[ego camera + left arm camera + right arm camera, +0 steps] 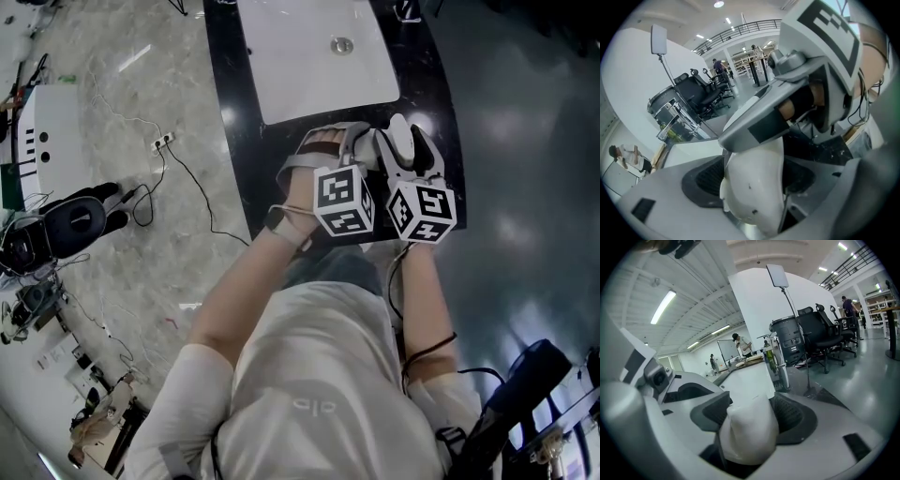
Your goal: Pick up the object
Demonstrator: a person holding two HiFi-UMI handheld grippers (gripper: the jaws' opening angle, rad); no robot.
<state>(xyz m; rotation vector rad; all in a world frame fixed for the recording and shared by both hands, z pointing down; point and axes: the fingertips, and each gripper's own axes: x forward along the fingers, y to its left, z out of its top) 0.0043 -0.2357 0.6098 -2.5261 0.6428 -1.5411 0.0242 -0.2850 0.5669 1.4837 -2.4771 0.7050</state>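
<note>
Though its shape is unclear, a smooth white rounded object point(754, 164) sits clamped in left gripper point(752, 187) and right gripper point(748, 425) alike. It is probably light and slippery, so grip mid-body.

Bright overhead light, warped fisheye edges

My left gripper point(754, 185) and right gripper point(749, 427) are grey, pads point(790, 414) ribbed black, marker cubes point(342, 200) black-and-white squares; object point(401, 139) white; far counter point(246, 173) black, basin point(309, 56) white.

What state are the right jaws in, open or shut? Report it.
Shut on the white object: in the right gripper view both dark pads press its sides.
</note>
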